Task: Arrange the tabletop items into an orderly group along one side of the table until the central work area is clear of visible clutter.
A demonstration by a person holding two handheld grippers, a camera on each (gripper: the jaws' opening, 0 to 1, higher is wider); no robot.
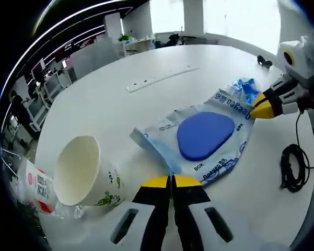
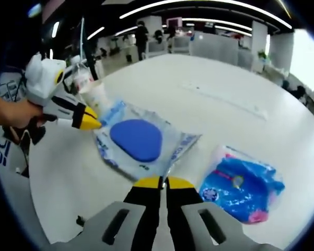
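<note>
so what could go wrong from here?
Both grippers, left and right, look shut on opposite edges of the wipes pack; pulling apart could tear it or slip a grip. The tipped cup lies near the table edge and could roll off if nudged.

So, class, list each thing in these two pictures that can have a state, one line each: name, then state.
Paper cup: tipped on its side, mouth open, looks empty.
Wipes pack: lying flat, blue lid closed.
Blue packet: lying flat on the table.
Left tongs: shut on the wipes pack's edge.
Right tongs: shut on the pack's other edge.
</note>
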